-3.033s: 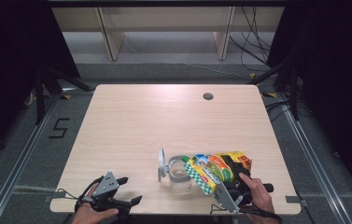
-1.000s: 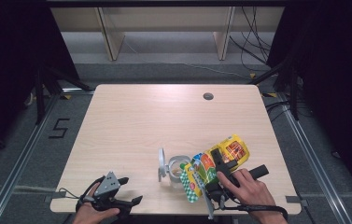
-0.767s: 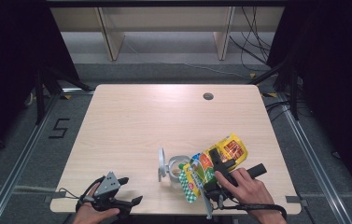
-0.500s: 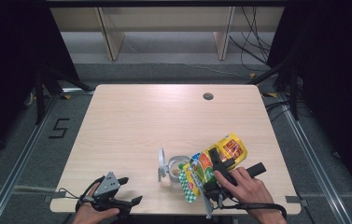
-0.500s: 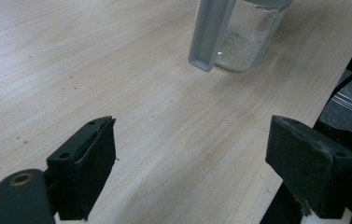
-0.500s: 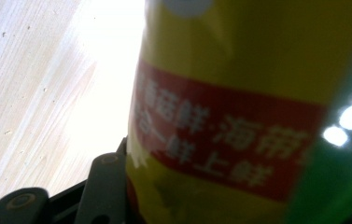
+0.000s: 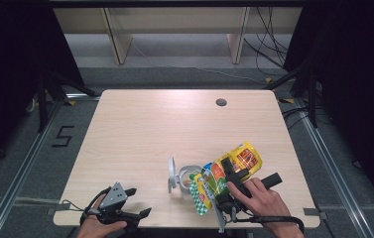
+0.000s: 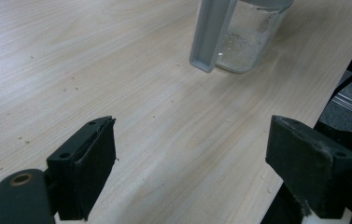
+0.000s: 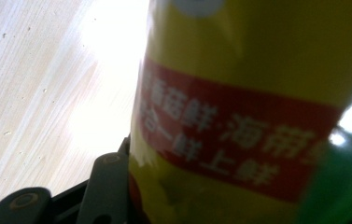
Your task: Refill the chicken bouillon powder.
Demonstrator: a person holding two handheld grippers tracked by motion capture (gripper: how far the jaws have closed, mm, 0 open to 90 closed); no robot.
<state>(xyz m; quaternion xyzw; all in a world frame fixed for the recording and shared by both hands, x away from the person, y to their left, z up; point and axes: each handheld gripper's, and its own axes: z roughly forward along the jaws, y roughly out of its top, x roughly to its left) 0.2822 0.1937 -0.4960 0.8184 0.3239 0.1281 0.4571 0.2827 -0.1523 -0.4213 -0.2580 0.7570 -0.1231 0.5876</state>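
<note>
A yellow snack bag [image 7: 244,154] with a red band and a green chequered end [image 7: 200,193] is held tilted, that end low beside a small glass jar [image 7: 187,177]. The jar's hinged lid [image 7: 171,173] stands open on its left side. My right gripper [image 7: 230,171] is shut on the bag; in the right gripper view the bag [image 9: 257,116] sits close up, with one black finger [image 9: 108,186] against it. My left gripper [image 7: 140,201] rests at the table's front left, open, nothing between its jaws. In the left gripper view the jar [image 8: 253,37] holds a pale powdery residue.
The light wooden table [image 7: 174,124] has a round cable hole [image 7: 221,102] at the back right. Crumbs dot the wood in the left gripper view. The table's front edge runs close under both hands. Floor rails flank the table, and a "5" mark [image 7: 61,135] is on the floor at left.
Since three seconds ago the right hand has swung the bag from lying level to slanting, its far end up toward the right. Over the last second nothing has visibly moved.
</note>
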